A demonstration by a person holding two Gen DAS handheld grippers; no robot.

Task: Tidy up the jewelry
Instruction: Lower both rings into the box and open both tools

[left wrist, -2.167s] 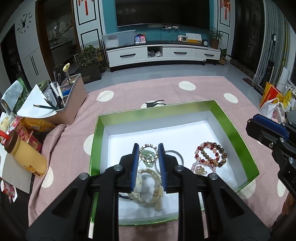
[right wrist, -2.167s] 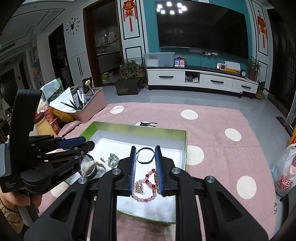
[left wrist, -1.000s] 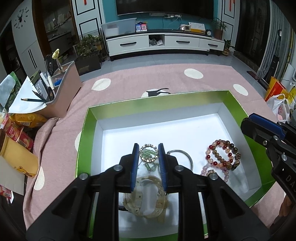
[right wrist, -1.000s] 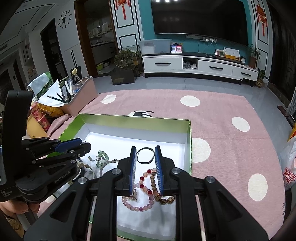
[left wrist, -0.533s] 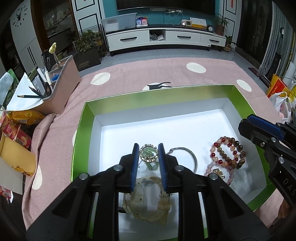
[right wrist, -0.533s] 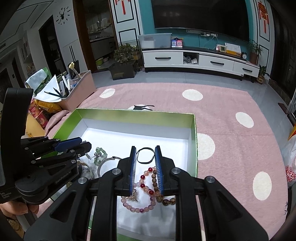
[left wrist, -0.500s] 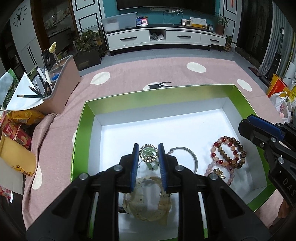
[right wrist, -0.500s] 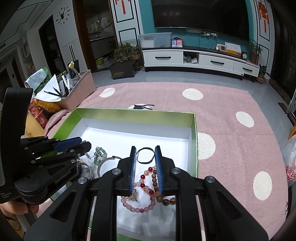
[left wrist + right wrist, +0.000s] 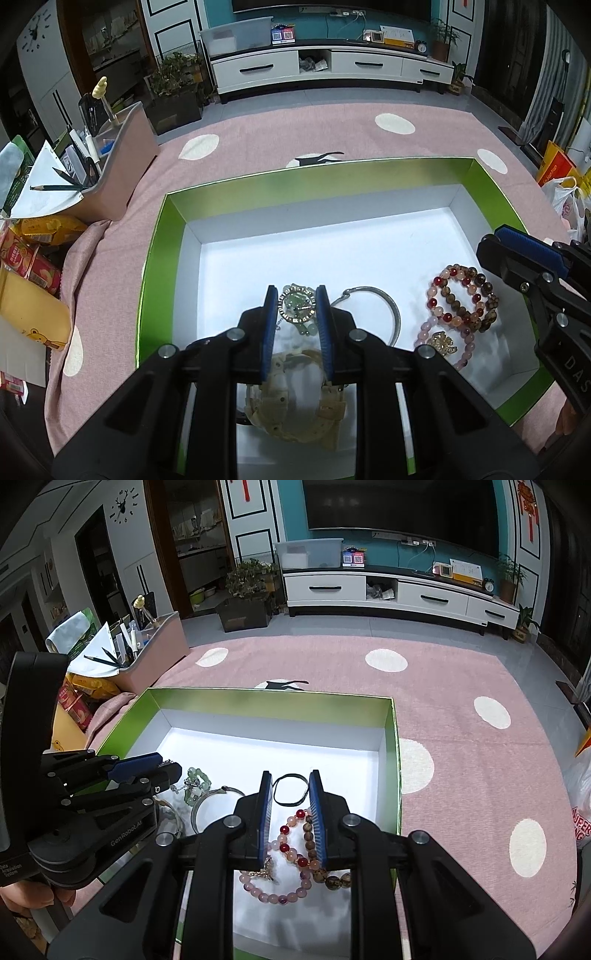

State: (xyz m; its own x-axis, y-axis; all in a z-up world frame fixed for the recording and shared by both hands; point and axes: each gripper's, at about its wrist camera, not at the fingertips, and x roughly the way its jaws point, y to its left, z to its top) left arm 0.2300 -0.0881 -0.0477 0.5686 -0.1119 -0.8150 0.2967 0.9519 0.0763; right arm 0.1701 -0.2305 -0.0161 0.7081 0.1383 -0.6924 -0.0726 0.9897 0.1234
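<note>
A green box (image 9: 159, 258) with a white inside lies on the pink dotted cloth and holds the jewelry. My left gripper (image 9: 296, 291) hovers over a gold-rimmed jade pendant (image 9: 297, 304) and a cream strap bracelet (image 9: 295, 417); its jaws stand narrowly apart with nothing between the pads. A silver bangle (image 9: 388, 306) lies just to the right of it. My right gripper (image 9: 290, 775) hangs over the red and brown beaded bracelets (image 9: 291, 845), narrowly open and holding nothing. A thin black band (image 9: 291, 790) lies beyond its tips.
A pink organiser (image 9: 122, 158) with pencils and pens stands at the far left. Snack packets (image 9: 33, 236) and a yellow pouch (image 9: 29, 310) lie beside it. A plastic bag (image 9: 565, 206) sits off the cloth at the right. A hand (image 9: 33, 893) holds the left gripper's handle.
Both views have tipped a little further down over the box since the earliest frames. The jewelry lies where it was and neither gripper's gap has changed.
</note>
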